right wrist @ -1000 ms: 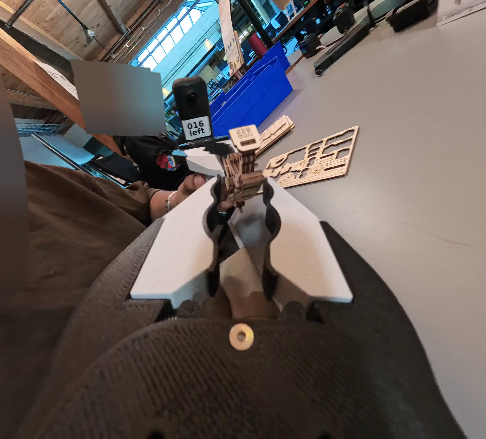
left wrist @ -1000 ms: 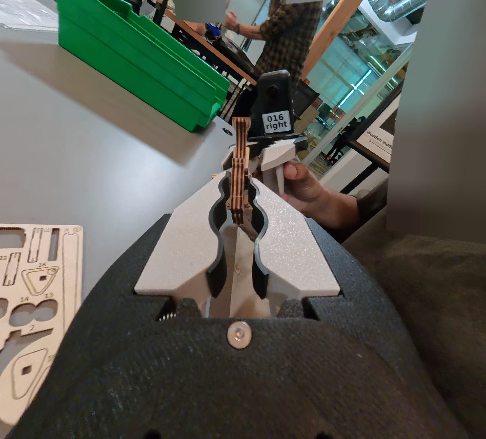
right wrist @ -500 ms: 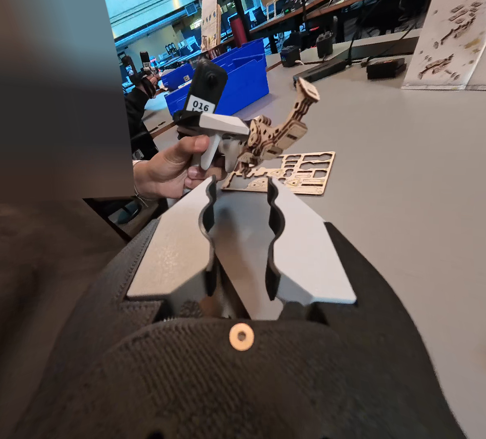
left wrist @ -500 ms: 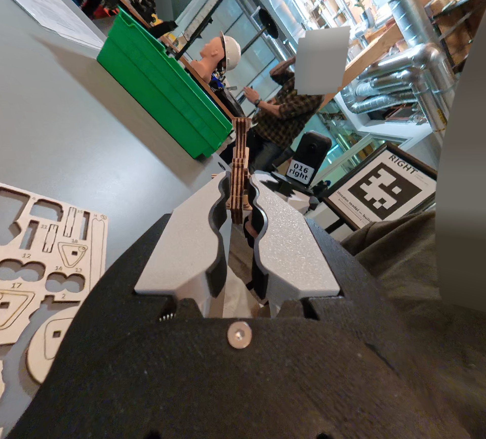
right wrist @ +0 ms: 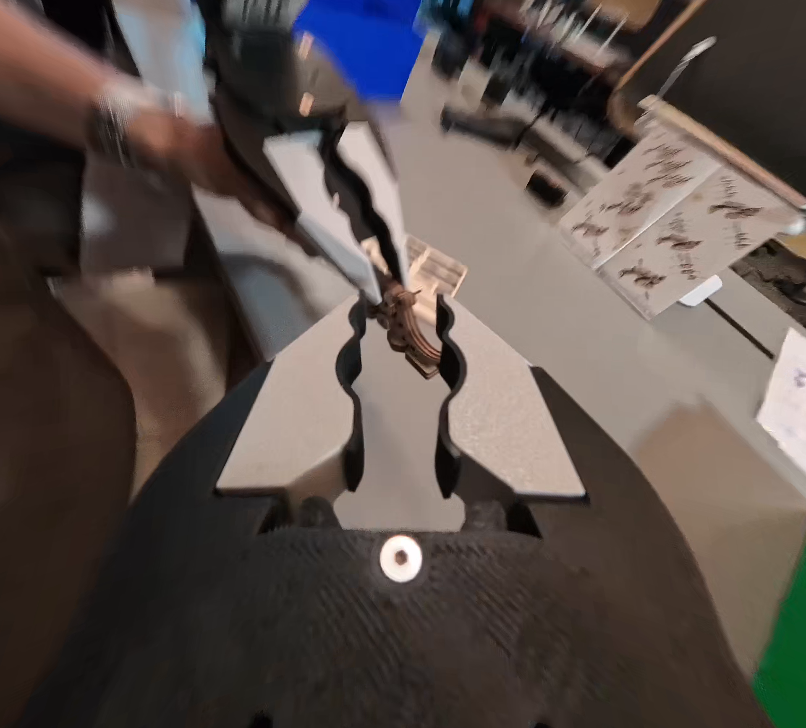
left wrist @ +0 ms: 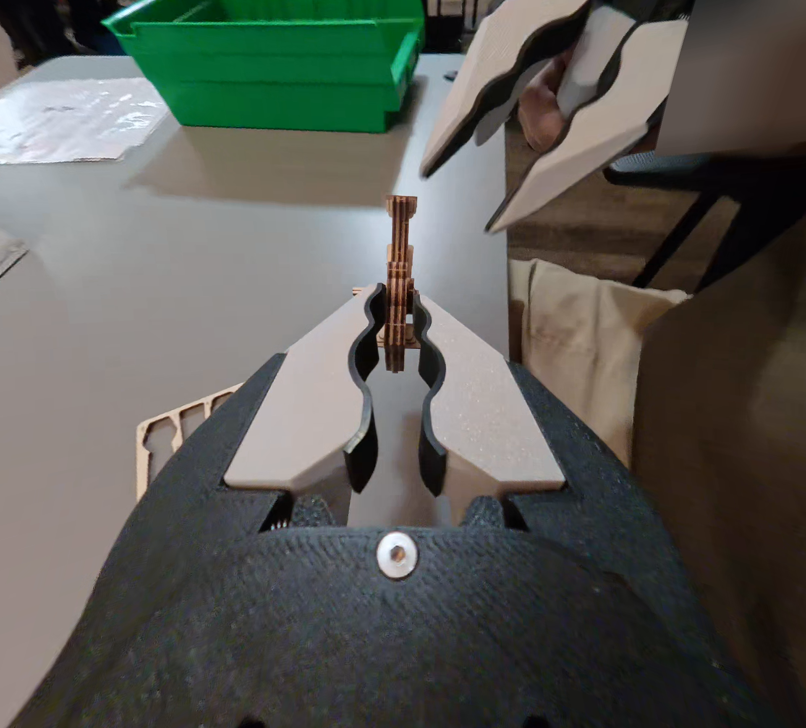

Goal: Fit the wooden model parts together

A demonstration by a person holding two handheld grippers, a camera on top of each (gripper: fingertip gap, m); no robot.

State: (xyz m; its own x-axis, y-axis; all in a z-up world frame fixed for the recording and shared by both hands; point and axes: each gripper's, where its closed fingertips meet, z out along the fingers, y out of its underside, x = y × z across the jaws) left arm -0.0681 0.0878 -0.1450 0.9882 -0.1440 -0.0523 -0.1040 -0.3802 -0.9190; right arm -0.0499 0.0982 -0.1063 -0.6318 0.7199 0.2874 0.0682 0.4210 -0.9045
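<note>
The wooden model (left wrist: 397,305) is a stack of layered plywood pieces, seen edge-on. My left gripper (left wrist: 394,295) is shut on its lower part and holds it above the grey table (left wrist: 174,249). My right gripper (left wrist: 457,201) hangs open at the upper right of the left wrist view, tips pointing down toward the model's top, a short gap away. In the blurred right wrist view my right gripper (right wrist: 397,305) is open and the model (right wrist: 412,336) lies between its spread fingers, held by the left gripper (right wrist: 386,292). I cannot tell whether they touch.
A green bin (left wrist: 270,52) stands at the table's far side, with a plastic sheet (left wrist: 65,118) to its left. A cut-out plywood sheet (left wrist: 174,423) lies under my left gripper. A blue bin (right wrist: 362,31) and printed boards (right wrist: 676,218) stand beyond. The table edge (left wrist: 506,271) is close on the right.
My left gripper has tipped down toward the table with the model. My right gripper, open since half a second ago, has swung round and now brackets the model's free end.
</note>
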